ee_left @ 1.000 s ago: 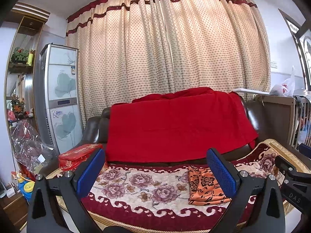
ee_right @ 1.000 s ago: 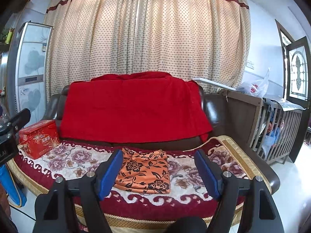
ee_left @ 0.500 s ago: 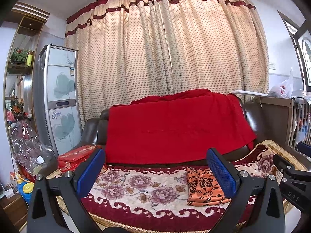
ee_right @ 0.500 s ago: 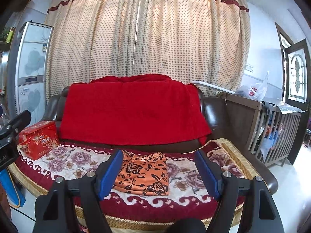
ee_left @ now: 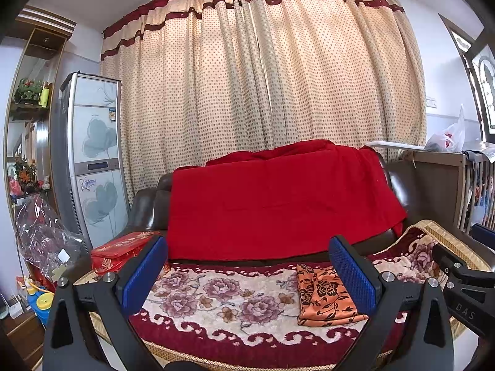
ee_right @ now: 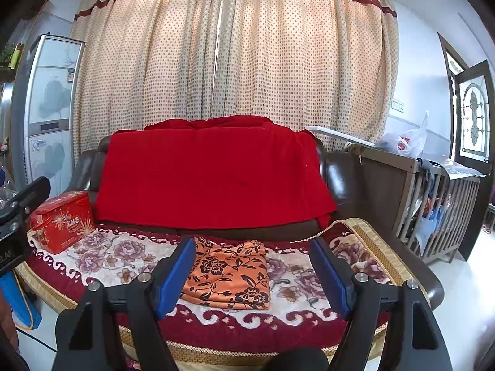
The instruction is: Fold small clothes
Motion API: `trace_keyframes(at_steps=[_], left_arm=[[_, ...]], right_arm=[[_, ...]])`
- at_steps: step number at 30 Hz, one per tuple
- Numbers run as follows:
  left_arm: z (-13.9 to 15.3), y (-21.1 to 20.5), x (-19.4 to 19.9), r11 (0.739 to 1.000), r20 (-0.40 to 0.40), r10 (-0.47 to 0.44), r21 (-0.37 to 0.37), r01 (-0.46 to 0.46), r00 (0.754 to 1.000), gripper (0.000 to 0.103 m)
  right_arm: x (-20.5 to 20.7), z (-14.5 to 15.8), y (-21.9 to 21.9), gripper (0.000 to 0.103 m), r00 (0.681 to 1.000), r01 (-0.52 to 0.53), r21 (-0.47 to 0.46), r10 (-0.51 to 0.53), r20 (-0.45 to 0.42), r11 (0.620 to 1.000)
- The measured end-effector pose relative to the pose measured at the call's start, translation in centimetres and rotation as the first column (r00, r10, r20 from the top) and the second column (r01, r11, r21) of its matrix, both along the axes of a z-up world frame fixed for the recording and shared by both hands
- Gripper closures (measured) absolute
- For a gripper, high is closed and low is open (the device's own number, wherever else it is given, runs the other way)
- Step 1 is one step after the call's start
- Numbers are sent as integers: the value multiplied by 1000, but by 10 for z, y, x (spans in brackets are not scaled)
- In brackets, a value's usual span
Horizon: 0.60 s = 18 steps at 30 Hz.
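A small orange cloth with a black flower print (ee_right: pixel 230 273) lies folded flat on the floral seat cover (ee_right: pixel 102 256) of a sofa. It also shows in the left wrist view (ee_left: pixel 323 298), partly behind the right finger. My left gripper (ee_left: pixel 249 273) is open and empty, held back from the sofa's front edge. My right gripper (ee_right: pixel 253 275) is open and empty, also in front of the sofa, with the cloth seen between its fingers. Neither gripper touches the cloth.
A red blanket (ee_right: pixel 210 173) hangs over the dark sofa back. A red tin box (ee_right: pixel 63 221) sits on the seat's left end. A tall cabinet (ee_left: pixel 89 167) stands left, a wooden crib (ee_right: pixel 439 204) right, curtains behind.
Both grippers have drawn back and up a little from the sofa. The cloth looks slightly smaller and lower in both views. The jaws stay open.
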<state>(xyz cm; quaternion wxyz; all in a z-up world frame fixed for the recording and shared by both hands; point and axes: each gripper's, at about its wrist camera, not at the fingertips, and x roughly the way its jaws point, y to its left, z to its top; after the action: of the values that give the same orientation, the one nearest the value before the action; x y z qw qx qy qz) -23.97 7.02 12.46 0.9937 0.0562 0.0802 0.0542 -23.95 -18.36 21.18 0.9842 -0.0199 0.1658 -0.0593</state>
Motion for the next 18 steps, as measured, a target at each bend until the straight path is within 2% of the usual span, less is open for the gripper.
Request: trace_keyframes(at_steps=[11,18], left_arm=[[-11,0,13,1000,-36,-5,-1,5,999,0],[-24,-2,39,1000,-99,-19,-9,18,995,0]], right_arm=[[7,-6,-4,24,1000,14,5,-14,-20,1000],[30,-16,-9,24,998,25,4,-25,-65,1000]])
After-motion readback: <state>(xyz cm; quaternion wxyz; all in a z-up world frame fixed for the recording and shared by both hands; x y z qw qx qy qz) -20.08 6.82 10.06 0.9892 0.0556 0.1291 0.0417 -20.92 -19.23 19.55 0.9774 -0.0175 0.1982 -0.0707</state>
